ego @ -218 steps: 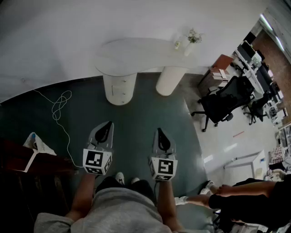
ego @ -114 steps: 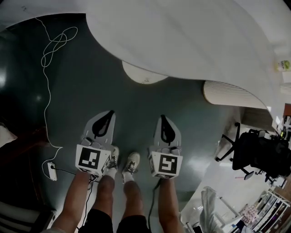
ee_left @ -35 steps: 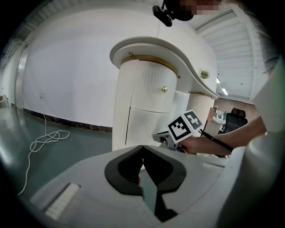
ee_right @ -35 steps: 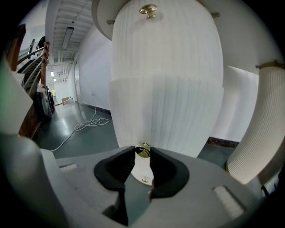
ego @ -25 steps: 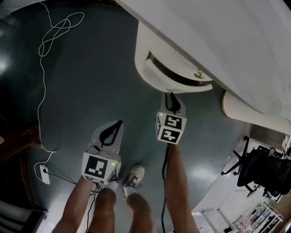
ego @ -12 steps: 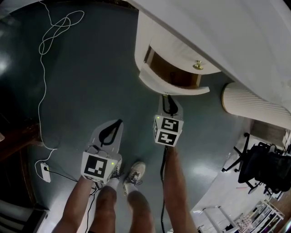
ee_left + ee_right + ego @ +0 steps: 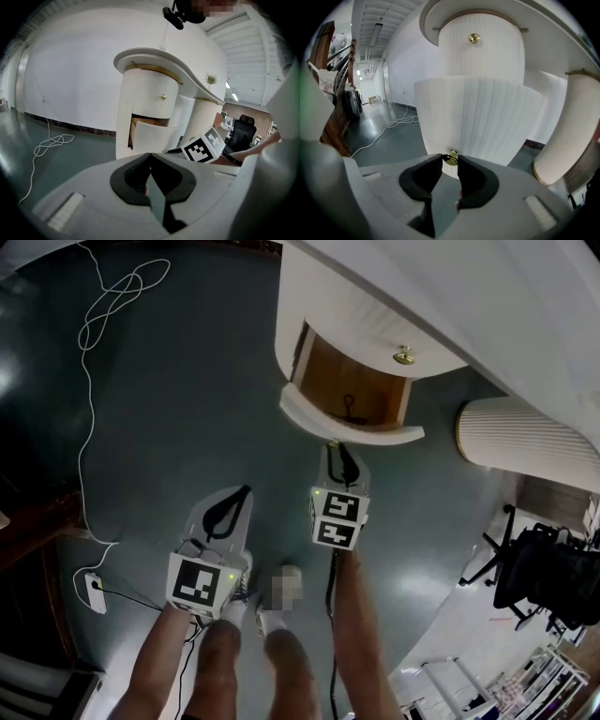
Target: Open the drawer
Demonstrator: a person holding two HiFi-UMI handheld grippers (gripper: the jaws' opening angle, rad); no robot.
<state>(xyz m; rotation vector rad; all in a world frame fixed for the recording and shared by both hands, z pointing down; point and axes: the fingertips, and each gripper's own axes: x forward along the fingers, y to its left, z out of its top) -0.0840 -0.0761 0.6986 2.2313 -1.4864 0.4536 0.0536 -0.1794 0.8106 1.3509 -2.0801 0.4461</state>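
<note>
In the head view the drawer [image 7: 349, 431] juts out toward the person, far-right of the idle left gripper [image 7: 246, 491], whose own view shows jaws shut and empty, while the right gripper view shows the right gripper [image 7: 450, 161] pinching the brass knob [image 7: 450, 158] as a pulling handle.

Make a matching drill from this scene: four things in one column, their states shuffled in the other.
1. right gripper
2. left gripper
3. lower drawer
4. white cable

A. looped on the floor
B. jaws together, nothing between them
C. pulled out, inside showing
D. clamped on the lower knob

Pairs: 1-D, 2-B, 3-C, 4-A
</note>
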